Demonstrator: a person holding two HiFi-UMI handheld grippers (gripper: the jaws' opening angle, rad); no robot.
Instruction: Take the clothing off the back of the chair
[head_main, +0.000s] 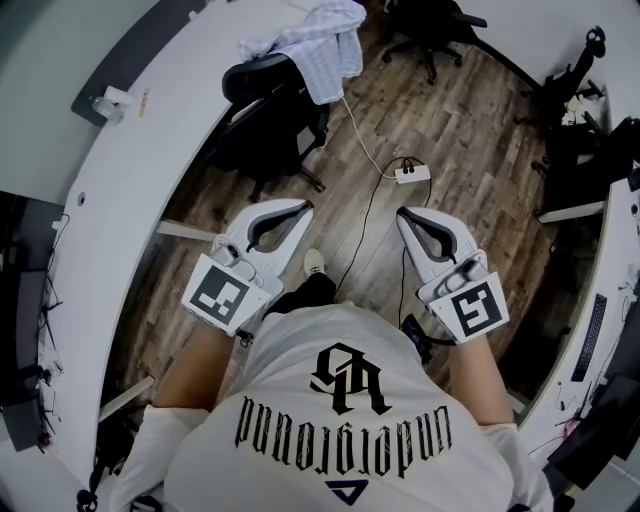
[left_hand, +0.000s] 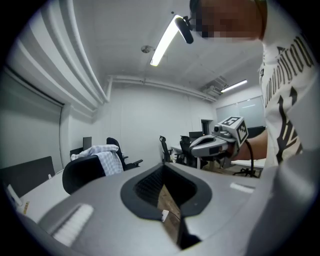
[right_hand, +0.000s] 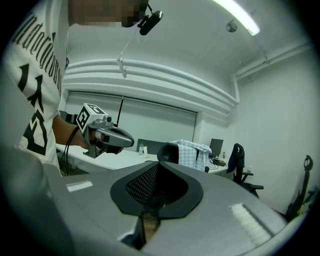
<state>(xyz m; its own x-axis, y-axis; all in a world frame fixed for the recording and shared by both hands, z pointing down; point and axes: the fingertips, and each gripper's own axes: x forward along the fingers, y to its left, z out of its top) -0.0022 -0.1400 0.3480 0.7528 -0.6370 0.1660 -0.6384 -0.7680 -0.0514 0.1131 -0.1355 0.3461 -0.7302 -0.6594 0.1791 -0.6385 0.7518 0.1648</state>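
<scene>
A pale checked shirt (head_main: 322, 40) hangs over the back of a black office chair (head_main: 262, 105) ahead of me, by the curved white desk. My left gripper (head_main: 303, 208) and right gripper (head_main: 403, 214) are held side by side above the wooden floor, well short of the chair. Both are shut with nothing in them. In the left gripper view the shirt (left_hand: 104, 156) on the chair (left_hand: 82, 172) is off to the left, beyond the closed jaws. In the right gripper view the shirt (right_hand: 194, 152) lies just past the jaw tips, right of centre.
A white power strip (head_main: 412, 173) with trailing cables lies on the floor between the grippers and the chair. The long white desk (head_main: 130, 180) curves along the left. Another black chair (head_main: 430, 30) stands at the back, and a desk with equipment (head_main: 600, 330) lines the right.
</scene>
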